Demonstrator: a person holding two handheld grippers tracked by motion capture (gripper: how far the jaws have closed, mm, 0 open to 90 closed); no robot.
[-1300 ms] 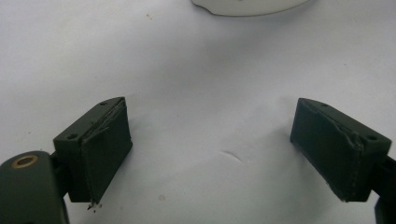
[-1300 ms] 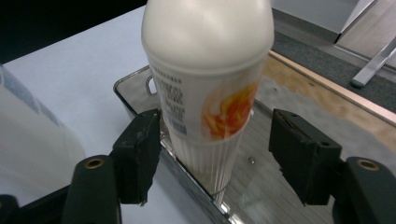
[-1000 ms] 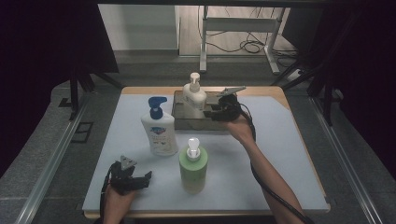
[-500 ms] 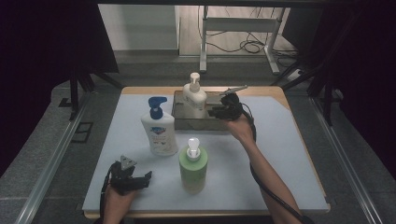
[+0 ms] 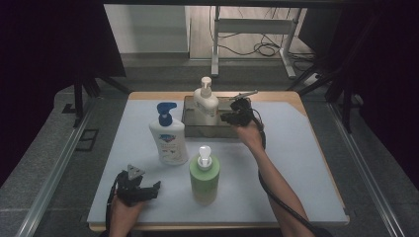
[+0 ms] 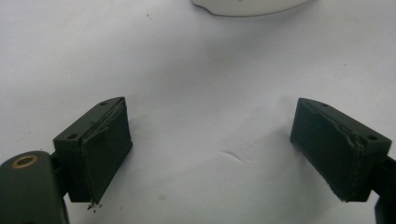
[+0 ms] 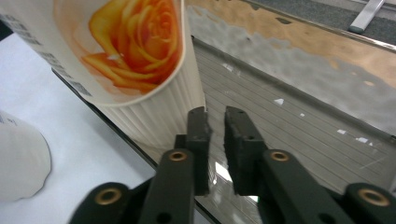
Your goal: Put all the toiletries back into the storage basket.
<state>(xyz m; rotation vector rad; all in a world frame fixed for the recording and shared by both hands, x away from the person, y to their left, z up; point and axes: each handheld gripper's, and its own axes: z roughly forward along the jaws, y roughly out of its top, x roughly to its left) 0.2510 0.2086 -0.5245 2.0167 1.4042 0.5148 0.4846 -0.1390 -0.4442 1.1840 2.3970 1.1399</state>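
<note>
Closing its jaws just now on the near wall of the metal tray (image 7: 299,93), the right gripper (image 7: 215,122) may slip or tip the cream pump bottle (image 5: 206,102) standing at nine o'clock inside, while the left gripper (image 6: 212,140) rests wide open.

The tray (image 5: 190,129) at the far middle is dark grey metal with a ribbed, shiny floor. The bottle (image 5: 206,101) in it is cream-white, ribbed low down, with an orange rose print (image 7: 135,42). Left of the tray, a white bottle (image 5: 168,140) has a blue pump and a blue label mark. The near bottle (image 5: 204,178) is pale green with a white pump. The mat (image 5: 306,163) is light grey-white; the table edge (image 5: 158,95) is tan wood. Both grippers (image 5: 136,190) (image 5: 228,117) are black.
</note>
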